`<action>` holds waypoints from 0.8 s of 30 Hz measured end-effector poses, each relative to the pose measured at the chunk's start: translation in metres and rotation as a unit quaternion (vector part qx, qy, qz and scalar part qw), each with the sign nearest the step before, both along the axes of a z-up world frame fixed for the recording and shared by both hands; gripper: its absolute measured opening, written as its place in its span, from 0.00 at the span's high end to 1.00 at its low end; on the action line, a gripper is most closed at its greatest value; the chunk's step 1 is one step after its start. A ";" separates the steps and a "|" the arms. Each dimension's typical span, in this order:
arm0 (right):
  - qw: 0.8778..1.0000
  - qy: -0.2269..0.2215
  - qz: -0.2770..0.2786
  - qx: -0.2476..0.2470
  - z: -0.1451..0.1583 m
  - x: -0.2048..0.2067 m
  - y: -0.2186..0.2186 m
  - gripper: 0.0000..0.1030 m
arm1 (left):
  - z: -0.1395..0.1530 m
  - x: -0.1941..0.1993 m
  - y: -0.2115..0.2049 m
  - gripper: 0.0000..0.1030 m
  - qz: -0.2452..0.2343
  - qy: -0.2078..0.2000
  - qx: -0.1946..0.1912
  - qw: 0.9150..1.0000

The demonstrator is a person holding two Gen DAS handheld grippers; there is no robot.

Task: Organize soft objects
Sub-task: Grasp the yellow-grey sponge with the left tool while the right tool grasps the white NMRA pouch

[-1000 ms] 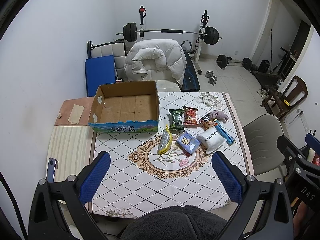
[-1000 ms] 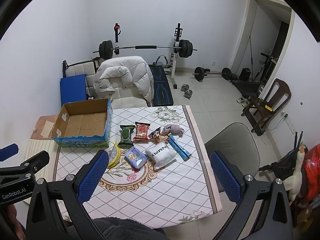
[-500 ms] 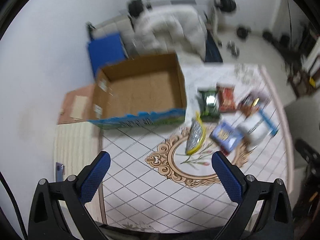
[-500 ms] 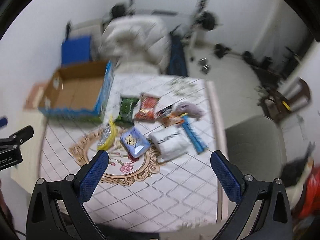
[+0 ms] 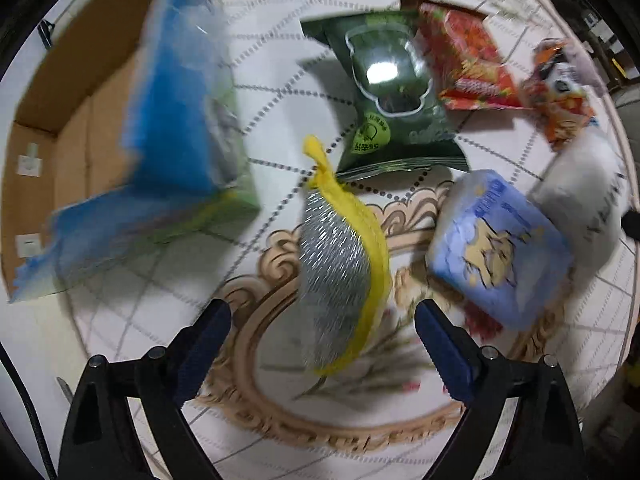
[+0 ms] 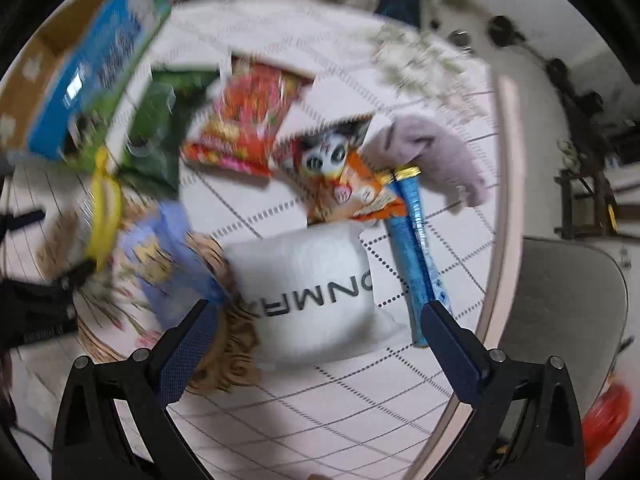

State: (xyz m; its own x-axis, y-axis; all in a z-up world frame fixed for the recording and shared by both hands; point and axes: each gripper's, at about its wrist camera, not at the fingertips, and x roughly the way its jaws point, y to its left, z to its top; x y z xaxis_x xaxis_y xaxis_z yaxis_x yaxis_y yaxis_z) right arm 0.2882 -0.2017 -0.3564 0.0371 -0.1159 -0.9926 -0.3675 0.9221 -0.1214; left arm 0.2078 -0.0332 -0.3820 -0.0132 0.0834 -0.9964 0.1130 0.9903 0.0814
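Silvery mesh pouch, yellow-edged, beside crinkly green packet

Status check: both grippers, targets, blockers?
Left gripper closing, nothing gripped, above silver-yellow pouch. Right gripper open, above white pack. Nothing in the way.

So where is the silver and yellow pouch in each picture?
Left wrist view: the silver and yellow pouch lies in the middle, just beyond the open left tongs.
Right wrist view: only its yellow edge shows, blurred, at the far left.
Shared landmark: the light blue packet lies right beside it in both.
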 end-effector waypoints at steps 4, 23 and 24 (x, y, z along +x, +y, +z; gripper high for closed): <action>0.998 0.046 0.030 -0.001 -0.041 0.006 0.000 0.00 | -0.025 0.006 0.000 0.48 0.030 0.033 -0.018 0.999; 0.990 0.035 -0.092 0.106 0.020 -0.053 -0.044 0.34 | 0.102 -0.076 0.052 0.56 0.156 -0.081 -0.074 0.982; 0.989 0.022 -0.082 0.119 0.039 -0.054 -0.035 0.34 | 0.124 -0.070 0.062 0.56 0.157 -0.092 -0.083 0.980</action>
State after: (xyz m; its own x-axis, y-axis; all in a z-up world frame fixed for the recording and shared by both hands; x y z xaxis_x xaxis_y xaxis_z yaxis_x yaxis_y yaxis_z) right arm 0.2341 -0.2364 -0.3170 -0.0060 0.1209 -0.9926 -0.2111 0.9701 0.1195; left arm 0.1375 0.0288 -0.2575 0.1679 -0.0597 -0.9840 -0.2017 0.9750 -0.0936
